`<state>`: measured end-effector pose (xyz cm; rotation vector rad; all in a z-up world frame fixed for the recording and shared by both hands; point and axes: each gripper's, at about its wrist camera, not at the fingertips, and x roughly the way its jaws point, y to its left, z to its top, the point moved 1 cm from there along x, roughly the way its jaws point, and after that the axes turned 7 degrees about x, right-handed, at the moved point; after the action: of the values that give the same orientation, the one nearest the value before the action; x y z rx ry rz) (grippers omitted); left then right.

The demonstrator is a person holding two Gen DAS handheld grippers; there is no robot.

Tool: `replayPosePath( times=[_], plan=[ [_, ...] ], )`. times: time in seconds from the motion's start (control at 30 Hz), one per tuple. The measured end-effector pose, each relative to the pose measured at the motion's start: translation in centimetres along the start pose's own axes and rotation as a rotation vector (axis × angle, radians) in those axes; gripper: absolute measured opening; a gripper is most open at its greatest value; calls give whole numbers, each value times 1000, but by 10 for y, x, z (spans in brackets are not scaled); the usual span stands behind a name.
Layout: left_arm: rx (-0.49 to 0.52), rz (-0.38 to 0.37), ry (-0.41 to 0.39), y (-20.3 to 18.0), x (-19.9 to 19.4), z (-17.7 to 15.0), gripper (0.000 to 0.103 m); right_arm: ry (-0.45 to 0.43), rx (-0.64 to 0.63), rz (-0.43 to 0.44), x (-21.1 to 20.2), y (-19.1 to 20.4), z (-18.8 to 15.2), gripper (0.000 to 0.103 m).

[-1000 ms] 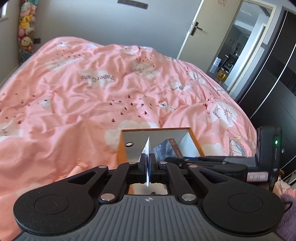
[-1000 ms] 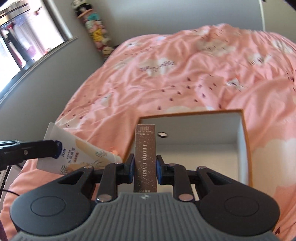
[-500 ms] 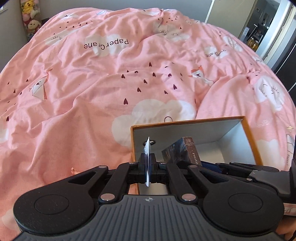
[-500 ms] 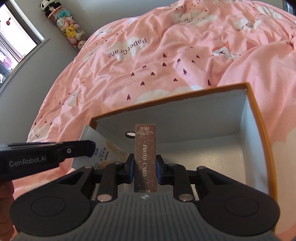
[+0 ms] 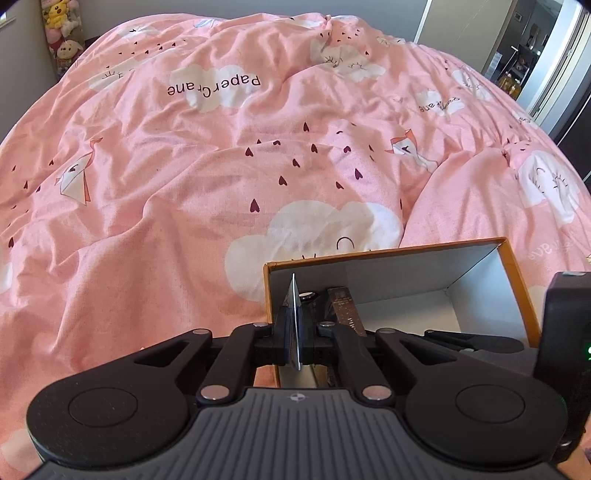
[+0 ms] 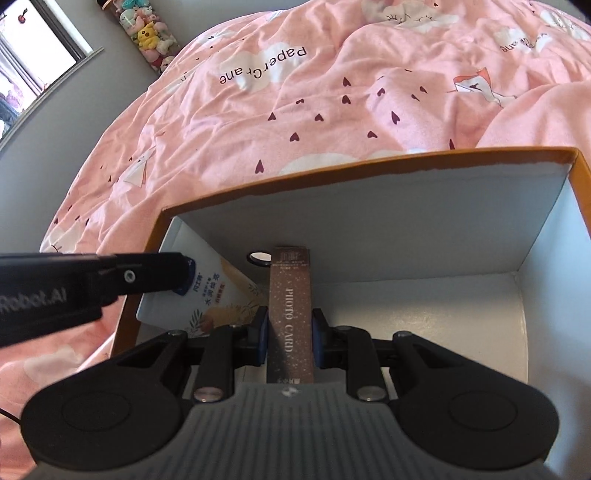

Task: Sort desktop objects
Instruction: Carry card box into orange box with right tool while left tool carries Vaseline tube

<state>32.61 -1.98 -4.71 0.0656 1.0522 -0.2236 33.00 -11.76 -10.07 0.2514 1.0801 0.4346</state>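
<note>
Two tools are working over an open orange-rimmed box (image 6: 369,173) that is sitting on a bed under a pink quilt (image 5: 221,155). The left tool (image 5: 294,334) is clenching a flat white tube (image 6: 207,288), seen edge-on in its own view, and is holding it tilted inside the box against the left wall. The right tool (image 6: 290,334) is gripping a brown photo card box (image 6: 290,295) upright between its blue-padded fingers (image 6: 260,334), keeping it inside the box near the back wall, just beside the tube. A small round hole (image 6: 259,257) is showing in the back wall behind the card box. Plush toys (image 6: 151,29) are hanging by the window wall, well apart from the box.
</note>
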Motion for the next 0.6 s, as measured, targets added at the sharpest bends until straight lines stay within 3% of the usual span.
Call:
replayPosePath(
  times=[0.33, 0.6],
  plan=[
    [-37, -35, -85, 21, -47, -15, 8, 6, -14, 30, 0, 3, 0, 31],
    [-110, -23, -107, 53, -74, -59, 10, 25, -113, 62, -25, 14, -11, 37]
  ],
)
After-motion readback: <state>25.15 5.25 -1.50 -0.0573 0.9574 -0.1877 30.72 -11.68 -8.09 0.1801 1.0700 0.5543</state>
